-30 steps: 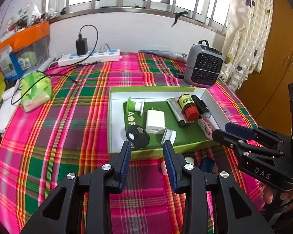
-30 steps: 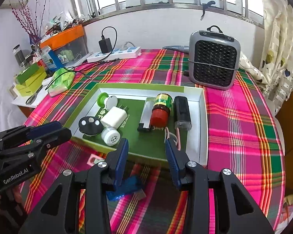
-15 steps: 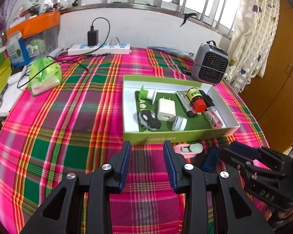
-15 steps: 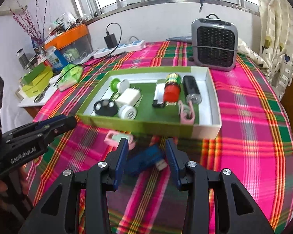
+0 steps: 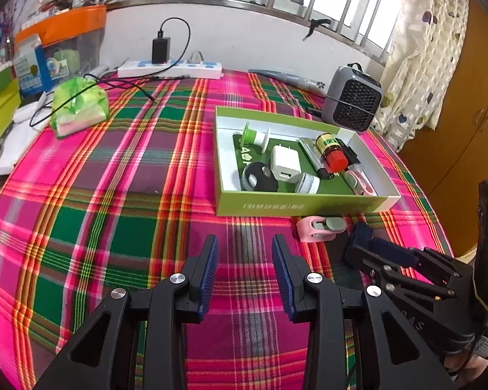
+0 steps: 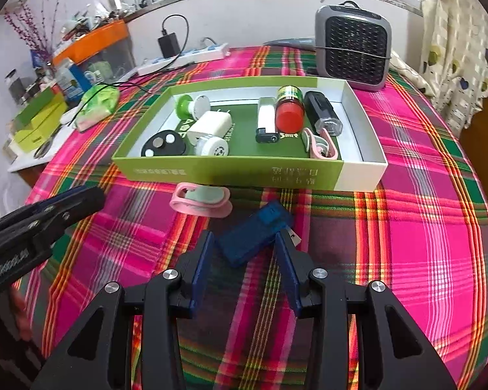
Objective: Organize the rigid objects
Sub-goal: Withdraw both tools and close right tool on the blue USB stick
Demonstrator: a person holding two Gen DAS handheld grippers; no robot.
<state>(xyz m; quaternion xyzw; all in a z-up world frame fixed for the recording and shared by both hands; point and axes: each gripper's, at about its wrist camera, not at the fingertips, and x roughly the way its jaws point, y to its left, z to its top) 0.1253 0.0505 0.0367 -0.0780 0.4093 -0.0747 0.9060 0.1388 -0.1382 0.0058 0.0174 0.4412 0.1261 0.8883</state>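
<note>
Right gripper (image 6: 244,253) lines up on the translucent blue plastic USB stick (image 6: 255,235), jaws apart, nothing gripped.
It lies skewed; closing could spin it away. Left gripper (image 5: 244,260) gapes empty.

Bare cloth (image 5: 120,214) leftward — box wall (image 6: 231,172) ahead

Both black plastic tongs, the left tongs (image 5: 244,273) and the right tongs (image 6: 244,268), carry ribbed blue pads, silver screws and white lettering on their frames.
</note>
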